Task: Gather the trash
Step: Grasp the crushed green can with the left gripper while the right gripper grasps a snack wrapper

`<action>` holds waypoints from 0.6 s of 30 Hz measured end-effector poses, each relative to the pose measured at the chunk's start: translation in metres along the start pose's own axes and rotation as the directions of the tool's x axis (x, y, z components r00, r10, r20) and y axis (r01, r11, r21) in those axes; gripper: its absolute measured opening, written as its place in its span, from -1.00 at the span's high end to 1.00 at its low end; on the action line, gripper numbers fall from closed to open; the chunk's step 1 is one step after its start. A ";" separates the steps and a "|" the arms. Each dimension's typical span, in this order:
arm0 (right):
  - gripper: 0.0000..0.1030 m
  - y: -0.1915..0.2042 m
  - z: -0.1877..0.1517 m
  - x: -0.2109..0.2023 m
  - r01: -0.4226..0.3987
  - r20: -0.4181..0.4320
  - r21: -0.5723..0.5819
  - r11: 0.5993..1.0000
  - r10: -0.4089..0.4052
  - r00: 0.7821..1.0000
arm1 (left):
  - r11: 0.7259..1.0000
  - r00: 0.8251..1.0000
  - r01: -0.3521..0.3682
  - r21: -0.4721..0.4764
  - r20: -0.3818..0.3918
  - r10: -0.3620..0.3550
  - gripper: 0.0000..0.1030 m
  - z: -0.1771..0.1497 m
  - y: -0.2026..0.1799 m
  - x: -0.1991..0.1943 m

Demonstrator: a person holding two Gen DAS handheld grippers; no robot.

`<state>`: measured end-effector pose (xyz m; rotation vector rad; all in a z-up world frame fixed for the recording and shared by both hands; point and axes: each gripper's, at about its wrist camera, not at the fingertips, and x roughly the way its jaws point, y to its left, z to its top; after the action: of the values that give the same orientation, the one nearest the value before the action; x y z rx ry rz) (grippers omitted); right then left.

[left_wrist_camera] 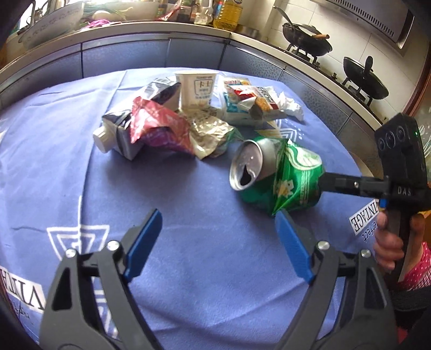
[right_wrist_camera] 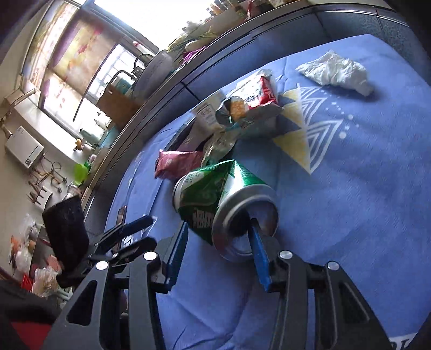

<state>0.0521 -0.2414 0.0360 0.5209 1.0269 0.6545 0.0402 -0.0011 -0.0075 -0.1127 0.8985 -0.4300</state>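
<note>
A crushed green can [left_wrist_camera: 280,175] lies on the blue cloth [left_wrist_camera: 188,210], right of centre. My right gripper [right_wrist_camera: 218,226] is shut on the can [right_wrist_camera: 215,199], one finger on its side and the other pressed into its base. It also shows in the left wrist view [left_wrist_camera: 323,183], reaching in from the right. My left gripper [left_wrist_camera: 218,218] is open and empty, just in front of the can. Behind lie a dark carton [left_wrist_camera: 126,129], a red wrapper [left_wrist_camera: 156,123], a white cup [left_wrist_camera: 196,88], snack packets [left_wrist_camera: 250,102] and a crumpled tissue [right_wrist_camera: 336,71].
The kitchen counter [left_wrist_camera: 161,29] curves behind the table with bowls and an oil bottle [left_wrist_camera: 227,13]. Two black woks [left_wrist_camera: 366,78] sit on the stove at right. Bare blue cloth lies around the left gripper.
</note>
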 end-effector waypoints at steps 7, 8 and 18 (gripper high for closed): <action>0.07 -0.042 0.033 -0.043 0.163 0.193 0.119 0.979 -0.184 0.964 | 1.000 1.000 0.007 0.013 0.002 -0.007 -0.64 0.022 -0.014 0.016; 0.07 -0.047 0.038 -0.043 0.178 0.205 0.129 0.975 -0.202 0.958 | 1.000 1.000 0.008 0.022 0.004 -0.008 -0.64 0.026 -0.017 0.019; 0.07 -0.046 0.078 -0.021 0.192 0.202 0.073 0.979 -0.203 0.958 | 0.996 0.996 0.075 0.050 -0.054 -0.072 -0.02 0.049 -0.033 0.066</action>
<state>0.1259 -0.2953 0.0508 0.5131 0.8858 0.3869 0.1041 -0.0627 -0.0162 -0.0875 0.9356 -0.5264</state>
